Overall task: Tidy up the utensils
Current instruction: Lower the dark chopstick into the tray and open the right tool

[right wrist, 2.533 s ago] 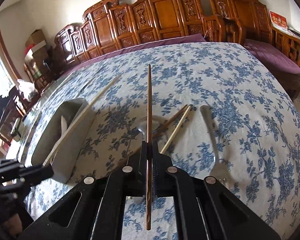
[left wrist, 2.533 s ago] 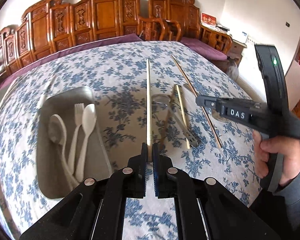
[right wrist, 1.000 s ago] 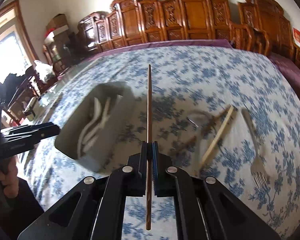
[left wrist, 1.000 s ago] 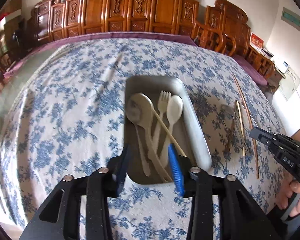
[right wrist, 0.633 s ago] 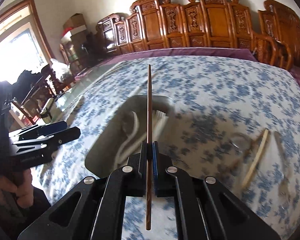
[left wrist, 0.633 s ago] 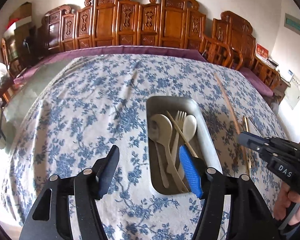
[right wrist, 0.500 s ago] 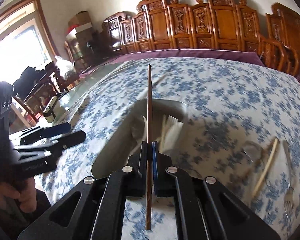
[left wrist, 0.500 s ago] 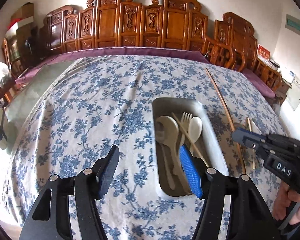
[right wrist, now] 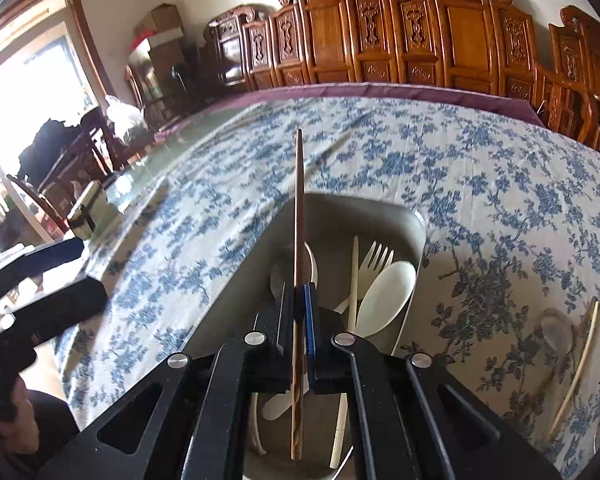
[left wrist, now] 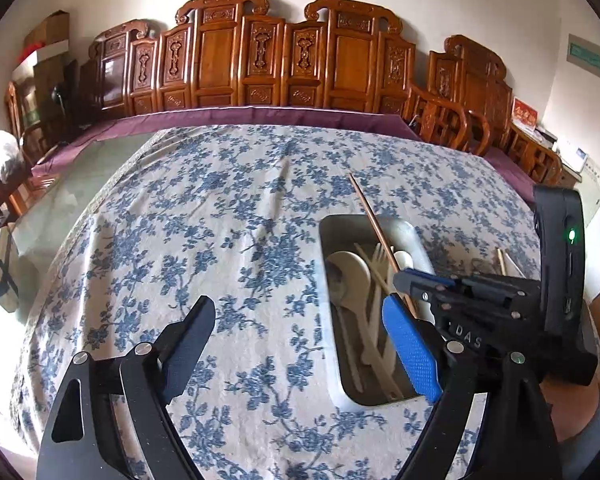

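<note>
Right tongs (right wrist: 299,296) are pinched tight on a dark brown chopstick (right wrist: 298,208), which sticks out forward over the grey tray (right wrist: 418,220) and also pokes back behind the pads. Left tongs (left wrist: 300,340) are spread wide with nothing in them, hovering over the counter just left of the tray, the blue pad (left wrist: 410,354) overlapping the tray's near edge in that view. Inside the tray there's a pale plastic fork (right wrist: 374,260), a cream spoon (right wrist: 388,292), another spoon partly hidden behind the chopstick, and a light chopstick (right wrist: 354,280) lying lengthwise. The counter has a white cloth with blue flowers (left wrist: 228,216) on it, with a purple cloth (left wrist: 240,114) showing along the far edge and what looks like bare glass top (right wrist: 148,184) on the left side. Off to the right of the tray on the cloth there's a clear spoon (right wrist: 556,336), a pale chopstick (right wrist: 576,364) and some more utensils I can't make out, they're squished at the frame edge. Room-wise, a row of carved wooden chairs (left wrist: 268,56) lines the back wall, a cardboard box (right wrist: 158,24) sits up high on the left, and bright light comes in from a window (right wrist: 32,92).
</note>
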The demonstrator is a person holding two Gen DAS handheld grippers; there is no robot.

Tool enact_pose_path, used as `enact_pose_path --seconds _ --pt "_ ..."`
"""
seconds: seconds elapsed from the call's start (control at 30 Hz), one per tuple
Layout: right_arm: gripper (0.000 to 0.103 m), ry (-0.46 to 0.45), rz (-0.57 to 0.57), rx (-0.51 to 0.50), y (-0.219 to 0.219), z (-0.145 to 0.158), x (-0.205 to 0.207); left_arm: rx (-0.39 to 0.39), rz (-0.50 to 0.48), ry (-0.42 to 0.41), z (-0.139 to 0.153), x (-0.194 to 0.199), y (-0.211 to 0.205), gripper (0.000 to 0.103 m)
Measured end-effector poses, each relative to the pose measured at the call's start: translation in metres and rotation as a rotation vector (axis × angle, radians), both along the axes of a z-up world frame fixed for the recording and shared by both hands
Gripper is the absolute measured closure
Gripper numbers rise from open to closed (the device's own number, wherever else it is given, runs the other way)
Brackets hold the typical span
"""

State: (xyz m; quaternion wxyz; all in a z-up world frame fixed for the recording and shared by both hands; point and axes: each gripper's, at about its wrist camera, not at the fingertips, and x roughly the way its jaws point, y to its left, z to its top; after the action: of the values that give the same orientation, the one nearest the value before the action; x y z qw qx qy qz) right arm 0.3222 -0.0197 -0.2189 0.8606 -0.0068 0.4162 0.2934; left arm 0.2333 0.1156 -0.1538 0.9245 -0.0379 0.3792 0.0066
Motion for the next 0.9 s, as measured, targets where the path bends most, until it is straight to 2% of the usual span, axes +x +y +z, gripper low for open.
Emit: enact_pose_path --seconds 0.23,0.5,0.8,0.9 --pt "0.096 0.021 -0.008 -0.036 -0.002 -0.012 -0.005 -0.022 0.018 0.005 -0.001 -0.001 0.005 0.021" --pt "0.096 -0.020 -0.019 -0.044 -0.028 0.001 -0.027 -0.002 0.010 0.007 -0.003 -0.003 -0.005 0.021" --pt "0.096 -0.064 -0.087 -0.143 -0.112 0.012 -0.064 0.005 -0.045 0.003 0.001 -0.009 -0.034 0.021" --pt "0.088 -0.073 -0.117 -0.201 -0.147 0.012 -0.073 0.009 -0.073 -0.006 0.007 -0.012 -0.050 0.021"
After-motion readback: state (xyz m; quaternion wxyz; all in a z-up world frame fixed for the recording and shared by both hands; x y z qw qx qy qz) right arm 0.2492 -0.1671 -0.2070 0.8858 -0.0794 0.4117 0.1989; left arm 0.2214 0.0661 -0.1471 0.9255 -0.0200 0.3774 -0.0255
